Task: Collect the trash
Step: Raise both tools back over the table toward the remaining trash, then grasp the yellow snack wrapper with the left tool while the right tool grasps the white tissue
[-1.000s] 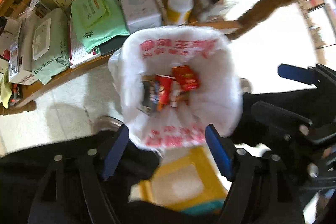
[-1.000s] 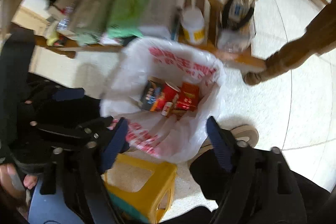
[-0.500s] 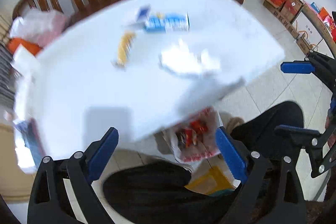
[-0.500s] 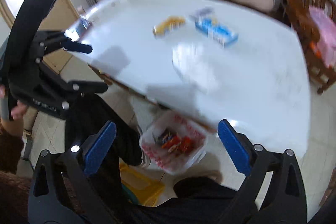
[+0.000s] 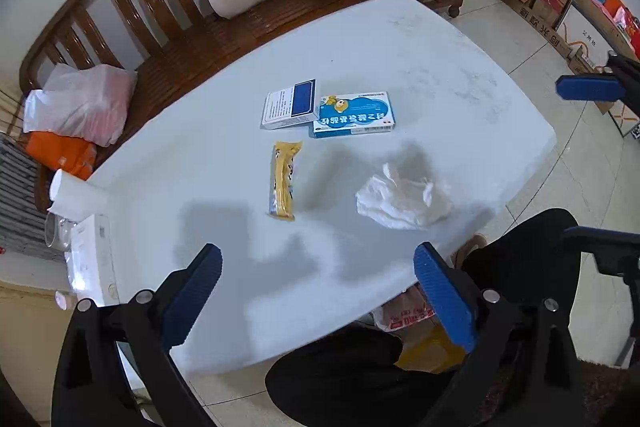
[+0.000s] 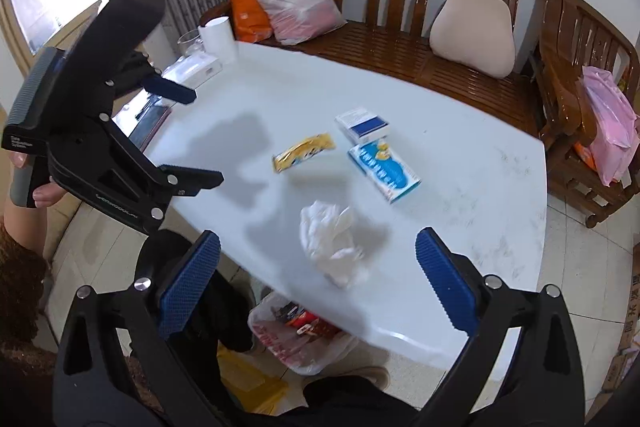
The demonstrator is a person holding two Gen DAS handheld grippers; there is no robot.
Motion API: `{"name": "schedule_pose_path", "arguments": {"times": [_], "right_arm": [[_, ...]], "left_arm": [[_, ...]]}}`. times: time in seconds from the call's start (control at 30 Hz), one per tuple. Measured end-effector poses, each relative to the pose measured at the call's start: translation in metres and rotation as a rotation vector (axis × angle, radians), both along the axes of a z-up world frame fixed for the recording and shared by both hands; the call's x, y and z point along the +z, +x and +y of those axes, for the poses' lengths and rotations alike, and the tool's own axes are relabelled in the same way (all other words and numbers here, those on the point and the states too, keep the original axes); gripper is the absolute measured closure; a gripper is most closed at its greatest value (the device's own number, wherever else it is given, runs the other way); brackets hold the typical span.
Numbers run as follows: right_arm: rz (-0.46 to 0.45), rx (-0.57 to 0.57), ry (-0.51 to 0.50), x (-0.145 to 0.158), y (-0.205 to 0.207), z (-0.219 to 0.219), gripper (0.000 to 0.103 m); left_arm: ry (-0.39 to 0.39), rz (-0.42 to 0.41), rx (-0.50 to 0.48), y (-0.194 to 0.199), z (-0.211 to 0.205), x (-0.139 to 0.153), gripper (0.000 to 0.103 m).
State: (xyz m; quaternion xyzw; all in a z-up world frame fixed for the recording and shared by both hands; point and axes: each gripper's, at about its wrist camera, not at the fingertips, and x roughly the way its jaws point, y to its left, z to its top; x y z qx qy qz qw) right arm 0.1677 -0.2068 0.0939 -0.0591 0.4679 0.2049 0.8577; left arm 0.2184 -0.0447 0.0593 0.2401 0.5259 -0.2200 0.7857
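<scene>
White surface (image 5: pixel 440 67) in a living room, tile floor, wooden bench (image 6: pixel 400 59) behind it. Both claws hover above the near edge, empty, so this reads as the gap between pickups.

Left claw (image 5: pixel 316 291): jaws spread wide, nothing between them, aimed at the middle of the surface. Right claw (image 6: pixel 316 279): also wide and empty, and it lines up over the crumpled tissue (image 6: pixel 334 243). My guess is that's the next grab, since it's the closest item to the person.

Trash bag (image 6: pixel 304 339) sits on the floor under the near edge, mouth open, red wrappers already inside. Placed there so anything lifted off the surface only needs a short drop. A yellow stool (image 6: pixel 256 387) is just beside it.

Past the tissue, mid-surface: yellow wrapper (image 5: pixel 284 181) lying flat, then a blue-and-white box (image 5: pixel 354 115) and a white box with a dark blue panel (image 5: pixel 290 105), the two boxes touching at a corner. All well apart from the tissue, so each can be gripped without nudging a neighbour. The boxes are flat and wide, so I expect a grip across the short side.

Far corner holds a paper cup (image 6: pixel 218 35), a glass (image 6: pixel 190 43) and a white carton (image 6: pixel 196 69). Probably not trash, cannot tell.

Bench carries a beige cushion (image 6: pixel 472 31) and plastic bags (image 6: pixel 292 3).
</scene>
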Motion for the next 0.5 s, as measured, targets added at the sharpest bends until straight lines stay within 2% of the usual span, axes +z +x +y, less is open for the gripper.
{"name": "schedule_pose_path", "arguments": {"times": [0.27,0.5], "right_arm": [[0.015,-0.017,0.006,-0.014,0.037,-0.007,0.007],[0.063,0.002,-0.009,-0.04,0.057,-0.003,0.007]], "left_arm": [[0.027,0.078,0.016,0.05,-0.006,-0.04,0.009],[0.051,0.124,0.002,0.072,-0.012,-0.072,0.009]]}}
